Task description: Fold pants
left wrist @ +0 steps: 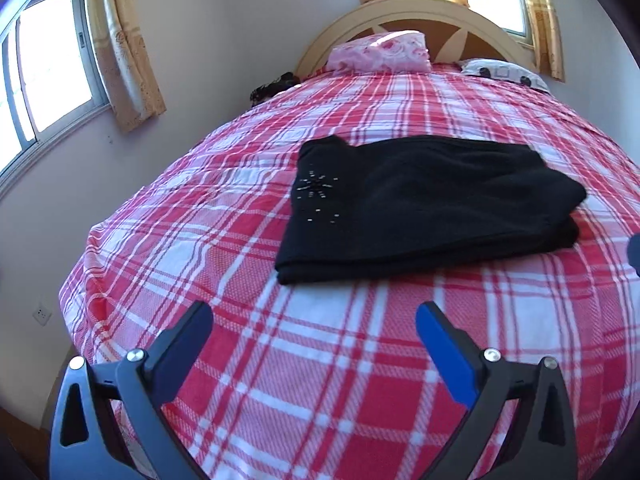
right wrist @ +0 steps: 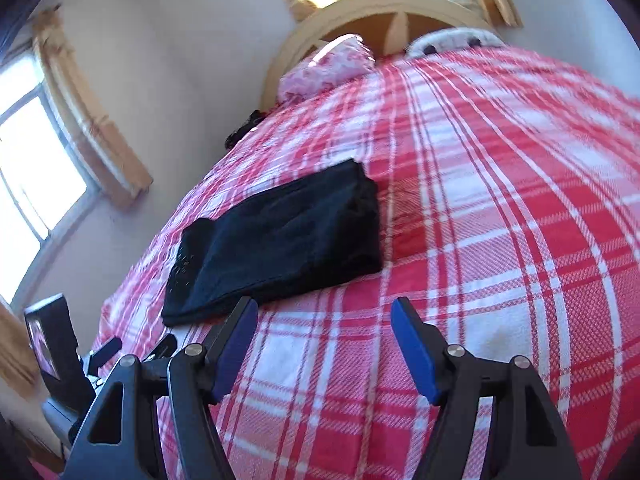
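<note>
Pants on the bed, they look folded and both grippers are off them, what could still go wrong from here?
1. The pants lie in stacked layers with uneven edges on the right; a nudge could slide the top layer off.
2. The left gripper and right gripper hang open close to the near edge; dipping forward could snag it.
3. The soft plaid bedspread may let the stack sag.

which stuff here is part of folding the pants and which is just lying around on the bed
Part of the job:
- black pants, folded on the plaid bedspread
- left gripper, open, empty
- right gripper, open, empty

Just lying about:
- pink pillow
- white patterned pillow
- dark bundle at the bed's far edge
</note>
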Demonstrator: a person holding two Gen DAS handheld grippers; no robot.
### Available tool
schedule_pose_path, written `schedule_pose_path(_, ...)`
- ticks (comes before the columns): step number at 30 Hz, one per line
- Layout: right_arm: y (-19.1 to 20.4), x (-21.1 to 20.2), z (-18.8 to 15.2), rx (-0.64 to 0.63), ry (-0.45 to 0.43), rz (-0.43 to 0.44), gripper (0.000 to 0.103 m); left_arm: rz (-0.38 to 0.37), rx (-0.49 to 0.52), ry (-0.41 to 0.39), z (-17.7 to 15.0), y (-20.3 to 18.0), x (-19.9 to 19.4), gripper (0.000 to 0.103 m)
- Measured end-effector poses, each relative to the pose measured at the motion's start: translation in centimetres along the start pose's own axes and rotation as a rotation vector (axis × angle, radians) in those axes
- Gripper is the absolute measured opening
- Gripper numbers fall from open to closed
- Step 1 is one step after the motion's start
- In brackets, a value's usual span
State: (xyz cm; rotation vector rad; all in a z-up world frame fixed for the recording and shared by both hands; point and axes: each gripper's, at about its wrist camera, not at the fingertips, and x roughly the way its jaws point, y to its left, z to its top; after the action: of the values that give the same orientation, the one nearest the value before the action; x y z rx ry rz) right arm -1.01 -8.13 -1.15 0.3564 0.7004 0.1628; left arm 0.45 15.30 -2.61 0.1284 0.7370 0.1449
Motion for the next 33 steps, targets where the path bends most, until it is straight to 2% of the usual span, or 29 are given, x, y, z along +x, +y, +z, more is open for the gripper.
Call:
schedule_pose_path(9, 4.7, -3.2, -0.8, -0.174, -0.106, 0.020, 0.071, -0.089, -0.042, -0.048, 0.2, -0.2, -2.8, 0.103)
schedule_pose_path(12, 5.5, -4.3, -0.9, -0.211, -0.155, 0.001, 0.071, -0.107, -0.081, -0.053, 0.2, 0.0, -3.3, 0.103)
schedule_pose_path(16, 5.9, -5.7, -0.9, -0.226, -0.210, -0.018, 0.077, -0.081, -0.057, -0.093, 0.3, -0.4, -4.1, 0.103)
schedule_pose_path(21, 5.2, -6.8, -0.6, -0.179, -0.256, -0.018, 0.078, -0.016, -0.031, -0.114, 0.5, -0.8, -4.6, 0.103)
schedule_pose_path(33, 5.5, -6.5, -0.8, -0.188, -0.245, -0.013, 0.078, -0.008, -0.038, -0.100, 0.7, -0.4, -4.4, 0.103)
